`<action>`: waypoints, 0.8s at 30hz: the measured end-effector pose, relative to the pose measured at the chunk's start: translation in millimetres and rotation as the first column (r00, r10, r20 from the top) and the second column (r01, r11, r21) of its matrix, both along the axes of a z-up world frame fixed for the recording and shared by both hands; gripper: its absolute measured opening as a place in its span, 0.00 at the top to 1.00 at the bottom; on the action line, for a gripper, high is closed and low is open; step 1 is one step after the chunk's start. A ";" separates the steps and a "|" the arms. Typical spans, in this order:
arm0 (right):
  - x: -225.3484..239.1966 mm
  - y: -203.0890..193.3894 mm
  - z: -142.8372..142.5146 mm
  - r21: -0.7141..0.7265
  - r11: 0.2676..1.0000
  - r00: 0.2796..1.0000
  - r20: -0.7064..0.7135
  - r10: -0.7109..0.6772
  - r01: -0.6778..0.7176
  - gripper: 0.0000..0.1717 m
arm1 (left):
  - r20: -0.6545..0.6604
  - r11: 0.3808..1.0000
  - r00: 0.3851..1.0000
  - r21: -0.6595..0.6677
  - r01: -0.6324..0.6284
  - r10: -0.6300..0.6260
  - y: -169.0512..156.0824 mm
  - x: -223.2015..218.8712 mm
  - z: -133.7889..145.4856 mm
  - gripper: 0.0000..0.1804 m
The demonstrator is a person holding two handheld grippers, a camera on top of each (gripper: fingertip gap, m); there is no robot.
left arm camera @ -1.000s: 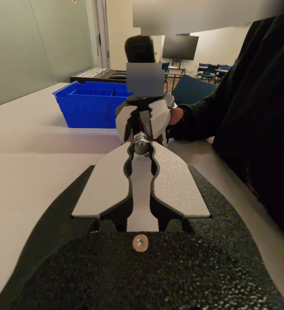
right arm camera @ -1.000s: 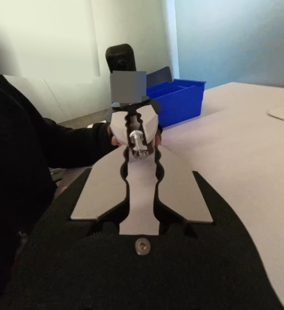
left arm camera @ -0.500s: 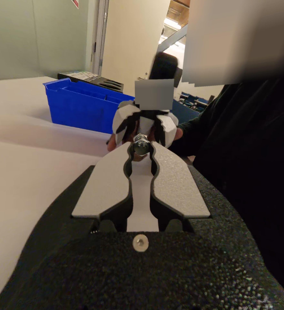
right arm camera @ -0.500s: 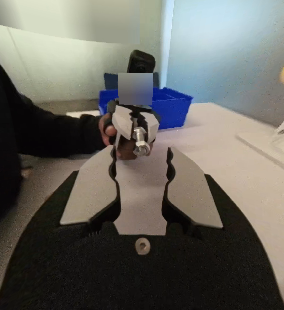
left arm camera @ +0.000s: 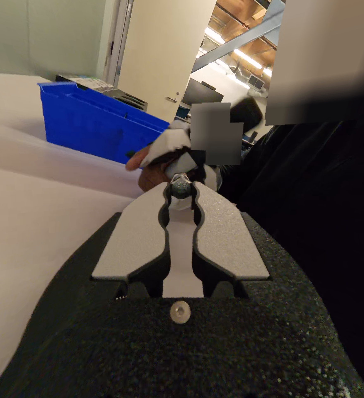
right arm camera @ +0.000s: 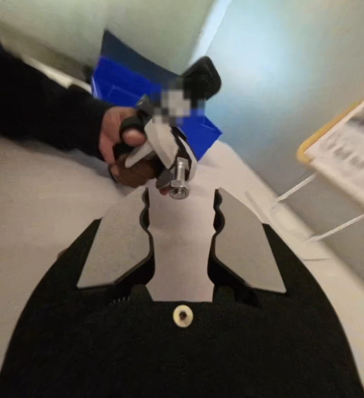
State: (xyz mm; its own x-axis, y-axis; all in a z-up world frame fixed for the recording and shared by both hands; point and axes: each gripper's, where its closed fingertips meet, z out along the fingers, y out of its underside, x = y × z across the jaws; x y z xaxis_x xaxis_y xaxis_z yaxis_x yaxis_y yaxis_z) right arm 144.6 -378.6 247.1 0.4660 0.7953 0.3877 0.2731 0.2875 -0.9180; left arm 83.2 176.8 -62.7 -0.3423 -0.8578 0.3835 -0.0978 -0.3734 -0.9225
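Gripping bolt (left arm camera: 180,189) by its head at frame centre – left gripper (left arm camera: 180,193); right gripper (right arm camera: 182,200) gapes empty just short of nut (right arm camera: 177,190) – square up first.

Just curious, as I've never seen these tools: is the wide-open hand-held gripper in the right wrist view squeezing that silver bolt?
No: the right hand-held gripper stands open and bare, while the silver bolt sits clamped in the left hand-held gripper opposite it.

A bright blue bin (left arm camera: 95,127), a silver bolt (right arm camera: 180,172), a black sleeve (right arm camera: 36,112), a white table (left arm camera: 26,215).
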 end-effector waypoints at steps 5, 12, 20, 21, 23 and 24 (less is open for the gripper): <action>4.4 0.3 11.8 -0.450 0.862 0.928 -0.369 0.057 -0.232 0.70 | 0.018 0.995 0.999 0.096 -0.030 0.028 0.8 -3.9 5.2 0.91; -2.1 -2.7 -2.6 -0.132 0.990 0.997 -0.074 0.037 -0.047 0.90 | -0.003 1.000 1.000 0.025 -0.011 0.011 1.4 -2.3 2.0 0.91; 4.1 -0.3 10.6 0.183 0.980 0.995 0.037 -0.089 0.081 0.75 | 0.023 1.000 1.000 -0.026 -0.010 0.010 5.8 -3.5 1.7 0.91; 5.8 2.7 12.7 0.001 0.999 0.997 -0.060 -0.054 0.054 0.73 | 0.030 1.000 0.999 -0.012 -0.015 0.015 6.4 -4.7 3.3 0.91; 5.7 2.4 13.7 -0.289 0.954 0.972 -0.234 0.013 -0.082 0.72 | 0.032 1.000 0.999 0.021 -0.016 0.015 5.3 -6.3 4.2 0.91; 5.3 2.6 12.4 -0.385 0.912 0.956 -0.293 0.022 -0.139 0.72 | 0.025 0.999 1.000 0.037 -0.016 0.015 4.7 -6.4 3.0 0.91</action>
State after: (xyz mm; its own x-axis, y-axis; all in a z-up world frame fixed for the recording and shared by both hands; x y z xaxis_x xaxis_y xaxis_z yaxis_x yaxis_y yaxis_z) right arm 150.0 -376.0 259.5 0.4348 0.8945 -0.1037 -0.0162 -0.1074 -0.9941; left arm 76.9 181.4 -59.6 -0.3381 -0.8763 0.3431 -0.0695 -0.3403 -0.9377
